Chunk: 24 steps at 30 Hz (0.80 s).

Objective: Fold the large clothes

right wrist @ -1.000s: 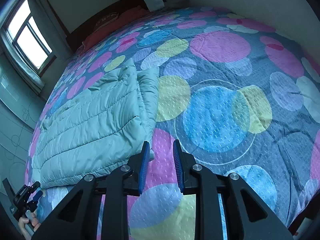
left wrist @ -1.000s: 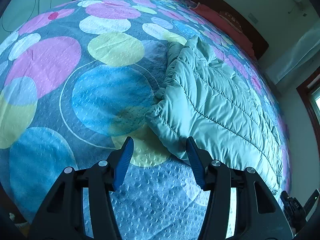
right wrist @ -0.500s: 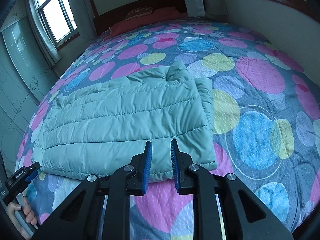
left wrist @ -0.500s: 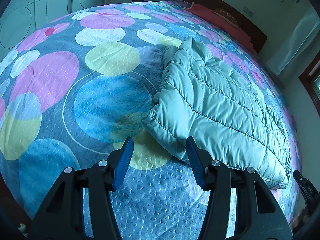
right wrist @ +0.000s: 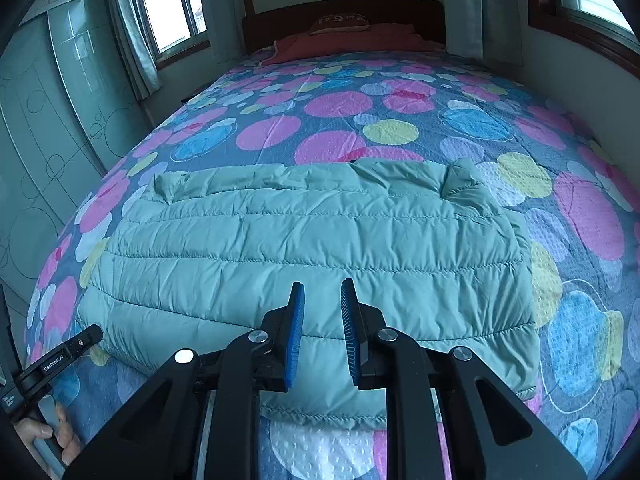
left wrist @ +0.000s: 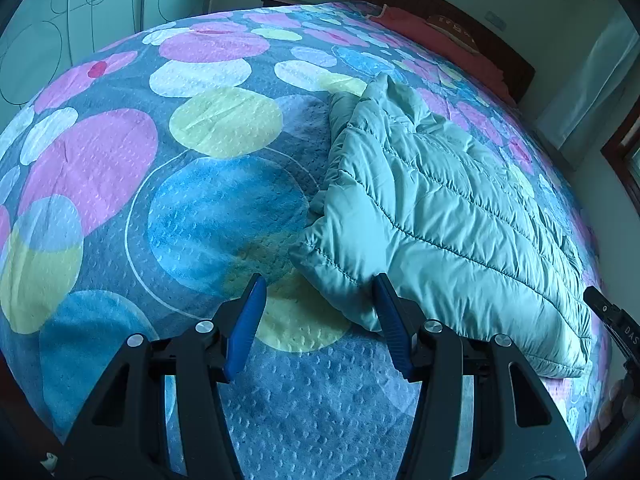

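Observation:
A folded pale-green quilted jacket (left wrist: 440, 216) lies on the bed, a long flat slab across the right wrist view (right wrist: 312, 240). My left gripper (left wrist: 319, 300) is open, and the jacket's near left corner shows between its blue fingertips with neither pad pressing on it. My right gripper (right wrist: 323, 296) hangs over the jacket's near long edge, close to its middle. Its blue pads (right wrist: 297, 320) stand a narrow gap apart, open, with nothing between them. Each gripper shows at the edge of the other's view: the left gripper (right wrist: 60, 356) in a hand (right wrist: 44, 436), the right gripper (left wrist: 612, 320) beyond the jacket's far end.
The bedspread (left wrist: 160, 184) has big pink, blue and yellow circles and runs wide to the left of the jacket. A red pillow (right wrist: 352, 40) and a dark headboard (right wrist: 344, 12) stand at the far end. Windows (right wrist: 168, 4), curtains and a wardrobe (right wrist: 44, 120) flank the bed.
The right gripper has swung across, from beside the jacket's end to over the middle of its near edge, and its jaws have narrowed slightly. The left gripper has stayed at the corner.

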Each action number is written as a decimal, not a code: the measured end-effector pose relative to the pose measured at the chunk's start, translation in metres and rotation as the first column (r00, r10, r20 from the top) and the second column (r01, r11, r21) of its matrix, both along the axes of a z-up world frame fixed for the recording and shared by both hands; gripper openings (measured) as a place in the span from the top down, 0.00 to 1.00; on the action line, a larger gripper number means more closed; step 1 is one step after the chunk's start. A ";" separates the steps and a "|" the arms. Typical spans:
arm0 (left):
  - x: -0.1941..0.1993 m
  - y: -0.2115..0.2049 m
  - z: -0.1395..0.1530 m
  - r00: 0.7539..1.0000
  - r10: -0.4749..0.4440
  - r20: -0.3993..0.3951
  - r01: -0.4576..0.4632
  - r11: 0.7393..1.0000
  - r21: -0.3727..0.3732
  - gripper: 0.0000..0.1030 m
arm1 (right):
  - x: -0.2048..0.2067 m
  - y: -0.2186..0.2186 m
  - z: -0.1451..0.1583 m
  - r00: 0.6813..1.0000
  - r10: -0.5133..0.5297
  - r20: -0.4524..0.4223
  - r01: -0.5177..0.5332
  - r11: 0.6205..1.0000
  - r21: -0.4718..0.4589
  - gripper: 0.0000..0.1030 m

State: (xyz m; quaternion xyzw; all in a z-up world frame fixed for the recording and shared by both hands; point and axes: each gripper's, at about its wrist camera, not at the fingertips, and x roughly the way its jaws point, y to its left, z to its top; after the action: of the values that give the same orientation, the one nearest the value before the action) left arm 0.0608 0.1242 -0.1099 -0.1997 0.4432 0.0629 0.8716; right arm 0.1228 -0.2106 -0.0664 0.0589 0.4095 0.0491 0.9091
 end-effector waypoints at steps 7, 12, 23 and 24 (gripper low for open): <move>0.004 0.003 -0.003 1.000 0.001 -0.004 -0.001 1.000 -0.002 0.46 | 0.020 0.021 -0.005 1.000 0.025 -0.009 -0.025 1.000 -0.005 0.81; 0.006 0.004 -0.005 1.000 -0.001 -0.006 0.001 1.000 -0.001 0.46 | 0.038 0.034 -0.007 0.999 0.037 -0.015 -0.037 0.999 -0.003 0.81; 0.012 0.006 -0.010 1.000 -0.002 -0.011 0.002 1.000 -0.003 0.44 | 0.063 0.056 -0.029 0.997 0.052 -0.060 -0.053 0.998 -0.022 0.81; 0.012 0.006 -0.010 1.000 0.000 -0.012 0.000 1.000 0.000 0.41 | 0.064 0.057 -0.032 0.997 0.051 -0.065 -0.053 0.998 -0.025 0.81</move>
State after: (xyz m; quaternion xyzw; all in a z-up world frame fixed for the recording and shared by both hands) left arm 0.0725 0.1305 -0.1194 -0.1991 0.4486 0.0641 0.8689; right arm 0.1868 -0.1540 -0.0982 0.0378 0.4405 0.0655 0.8946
